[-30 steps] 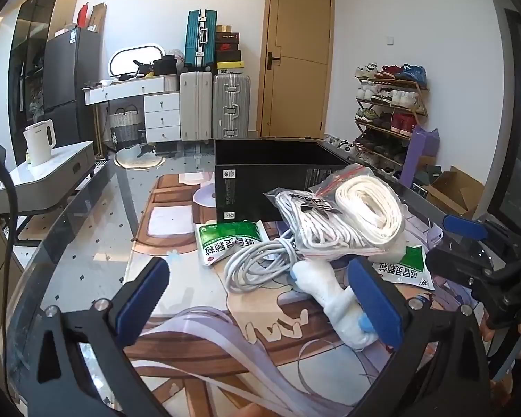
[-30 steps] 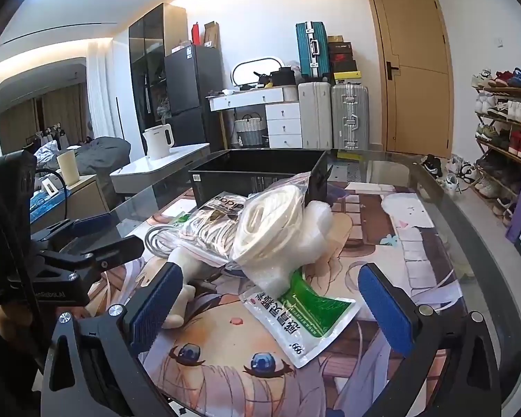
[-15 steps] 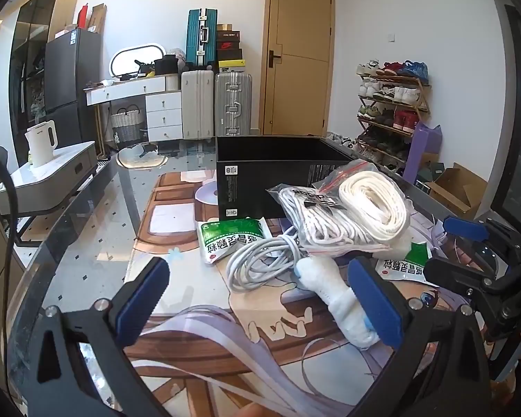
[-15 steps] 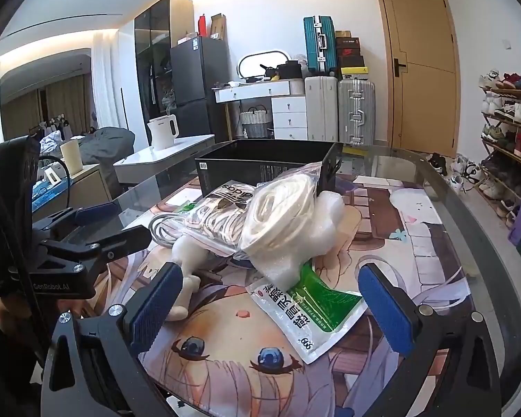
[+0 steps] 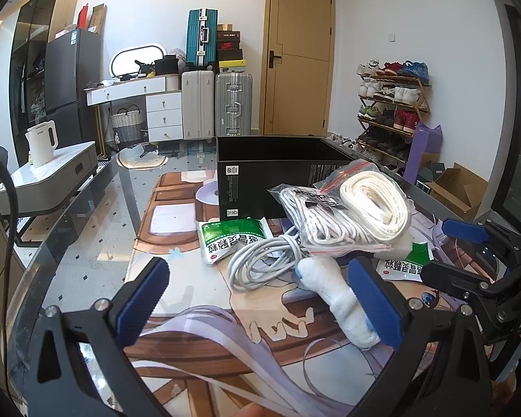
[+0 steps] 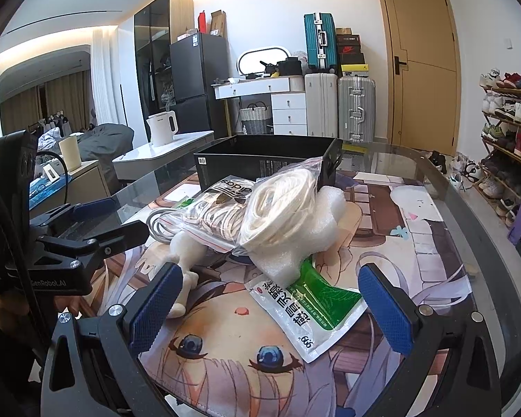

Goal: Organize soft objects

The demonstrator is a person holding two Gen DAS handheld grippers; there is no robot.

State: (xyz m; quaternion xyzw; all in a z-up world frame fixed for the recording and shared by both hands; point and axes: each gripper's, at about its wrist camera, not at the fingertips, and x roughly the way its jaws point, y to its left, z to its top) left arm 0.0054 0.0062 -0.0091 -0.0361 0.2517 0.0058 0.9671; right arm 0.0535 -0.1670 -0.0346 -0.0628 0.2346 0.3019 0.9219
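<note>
A pile of soft things lies on the printed mat. It holds a clear bag of white rope (image 5: 330, 222), a bag with a coiled white strap (image 5: 375, 205) (image 6: 278, 208), a grey-white cable coil (image 5: 260, 264), a white plush toy (image 5: 333, 295) (image 6: 187, 253), a white foam piece (image 6: 312, 236) and green-white sachets (image 5: 229, 239) (image 6: 309, 305). My left gripper (image 5: 258, 299) is open just short of the cable and plush. My right gripper (image 6: 271, 309) is open over the near sachet, holding nothing.
An open black box (image 5: 260, 177) (image 6: 260, 163) stands right behind the pile. The glass table's curved rim (image 5: 87, 208) runs along the left. Each gripper shows in the other's view, the right gripper (image 5: 448, 250) and the left gripper (image 6: 118, 220) flanking the pile.
The right wrist view has shifted a little, so the pile and box sit slightly higher in it. The left view is almost unchanged. Both grippers stay open and the pile lies untouched.
</note>
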